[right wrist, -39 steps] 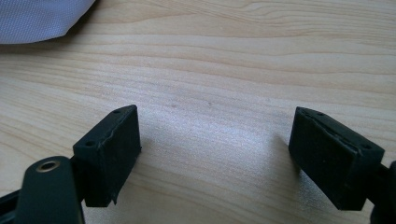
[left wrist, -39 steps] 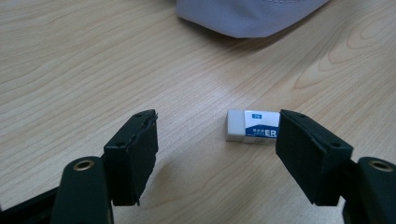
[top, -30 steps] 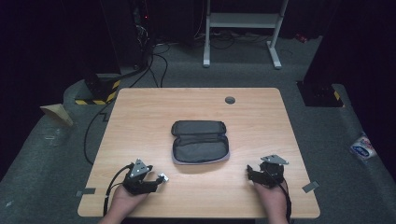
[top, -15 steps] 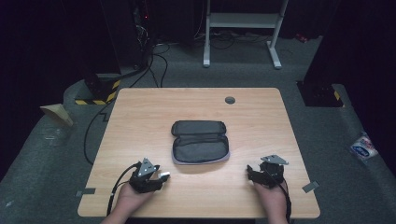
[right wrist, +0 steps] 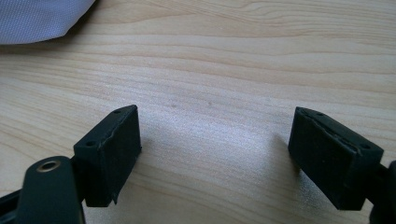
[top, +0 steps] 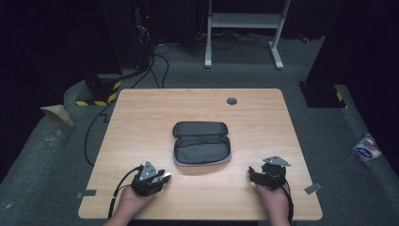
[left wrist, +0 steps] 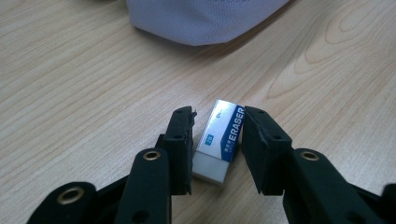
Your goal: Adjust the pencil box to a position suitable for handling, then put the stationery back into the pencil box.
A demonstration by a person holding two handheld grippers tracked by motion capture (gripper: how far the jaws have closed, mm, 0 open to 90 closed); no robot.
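A grey zip pouch lies open at the middle of the wooden table. My left gripper rests near the front edge, left of the pouch, its jaws pointing right. It is shut on a white eraser in a blue and silver sleeve; both jaws press its long sides just above the tabletop. The pouch's pale edge lies beyond it. My right gripper sits near the front right and stands open over bare wood, with a pouch corner at the upper left.
A round cable hole sits near the table's far edge. Cables trail off the left side to the floor. A white stand and dark equipment stand behind the table. A crumpled packet lies on the floor at right.
The left gripper has shifted slightly to the right with the eraser in it. The right gripper has stayed put.
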